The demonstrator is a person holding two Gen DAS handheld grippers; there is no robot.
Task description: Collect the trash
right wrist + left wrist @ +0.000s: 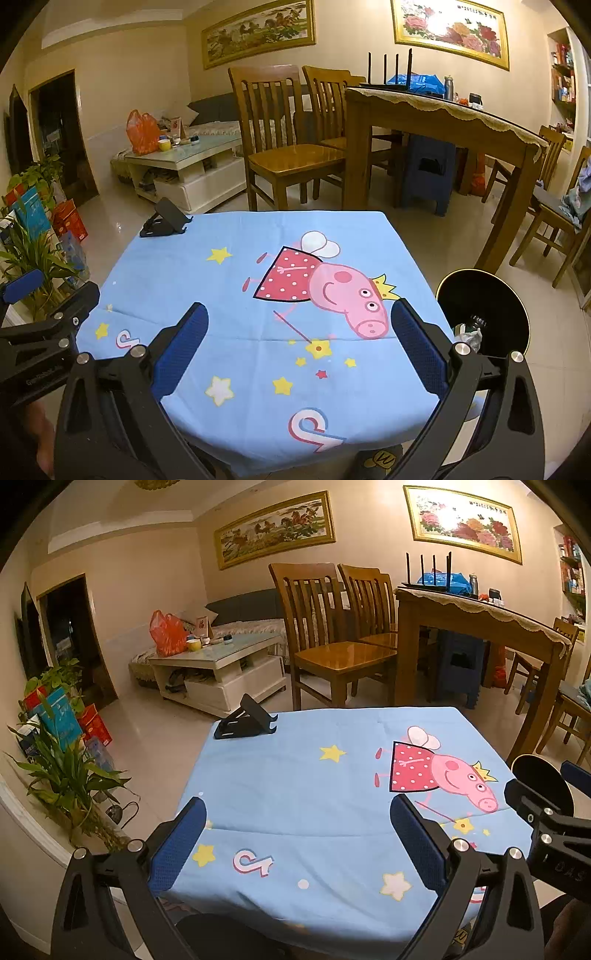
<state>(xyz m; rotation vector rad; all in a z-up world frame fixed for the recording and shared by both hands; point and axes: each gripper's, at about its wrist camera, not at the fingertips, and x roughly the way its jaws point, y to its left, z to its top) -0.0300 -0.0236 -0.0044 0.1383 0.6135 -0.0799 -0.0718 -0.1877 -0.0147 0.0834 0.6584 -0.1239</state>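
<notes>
Both claws, left (297, 843) and right (299, 352), released, empty. Crumpled trash (468, 334) in bin (517, 317) off surface's right edge: judged light, soft; pinched anywhere.

Both grippers: black frames, silver screws, 2 blue textured fingers (177, 845) each.

Black round bin (484, 314) stands open beside the table — crumpled trash (469, 334) inside.

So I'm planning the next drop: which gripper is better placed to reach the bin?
Probably the right gripper: the black bin stands just beyond its right finger, while the left gripper is farther away.
</notes>
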